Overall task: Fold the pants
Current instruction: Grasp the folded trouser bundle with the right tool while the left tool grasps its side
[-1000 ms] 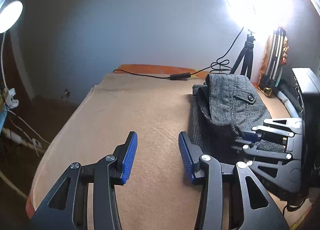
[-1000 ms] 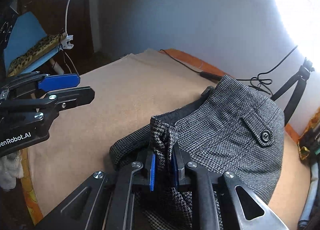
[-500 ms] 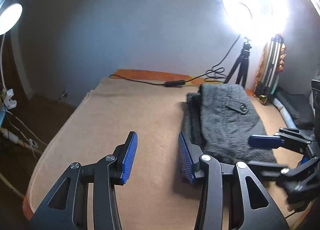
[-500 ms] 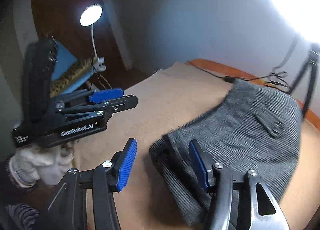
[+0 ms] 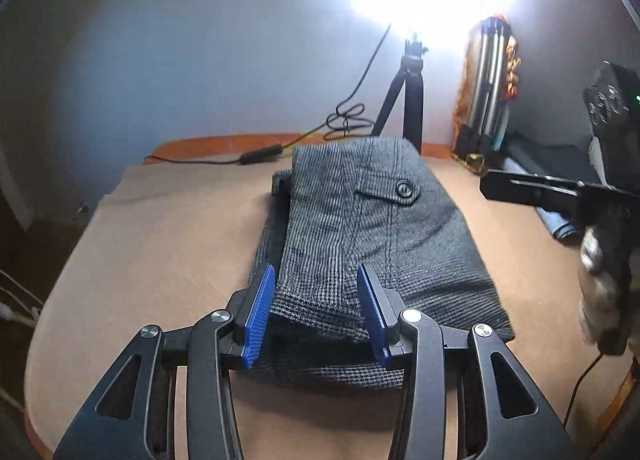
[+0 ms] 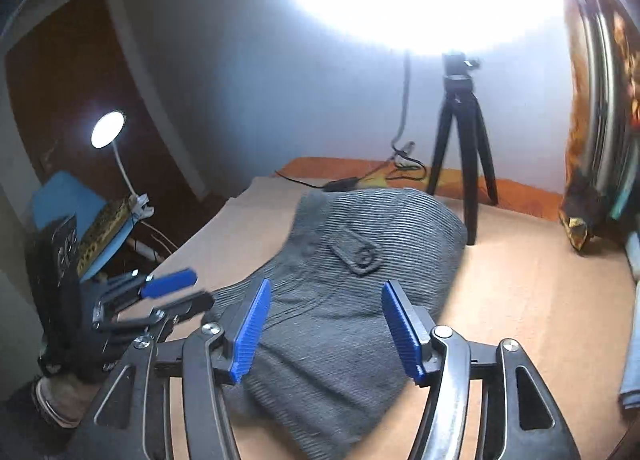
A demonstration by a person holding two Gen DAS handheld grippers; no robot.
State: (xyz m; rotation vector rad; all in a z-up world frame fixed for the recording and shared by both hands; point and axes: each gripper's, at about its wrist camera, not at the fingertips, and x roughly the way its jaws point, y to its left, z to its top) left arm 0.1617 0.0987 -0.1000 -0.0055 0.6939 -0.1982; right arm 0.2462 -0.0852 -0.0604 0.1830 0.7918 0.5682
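Grey checked pants lie folded in a compact stack on the tan table cover, a buttoned pocket flap on top. They also show in the right wrist view. My left gripper is open, its blue pads on either side of the stack's near edge, holding nothing. My right gripper is open and empty above the near part of the pants. The right gripper shows at the right edge of the left wrist view; the left one shows at the left of the right wrist view.
A black tripod with a bright ring light stands just behind the pants, with a black cable along the table's far edge. Metal tubes and clutter stand at the far right. A desk lamp stands off the table's left side.
My right gripper let go of the pants' edge, opened and lifted away to the right. My left gripper moved right, so its open pads now flank the near edge of the folded stack.
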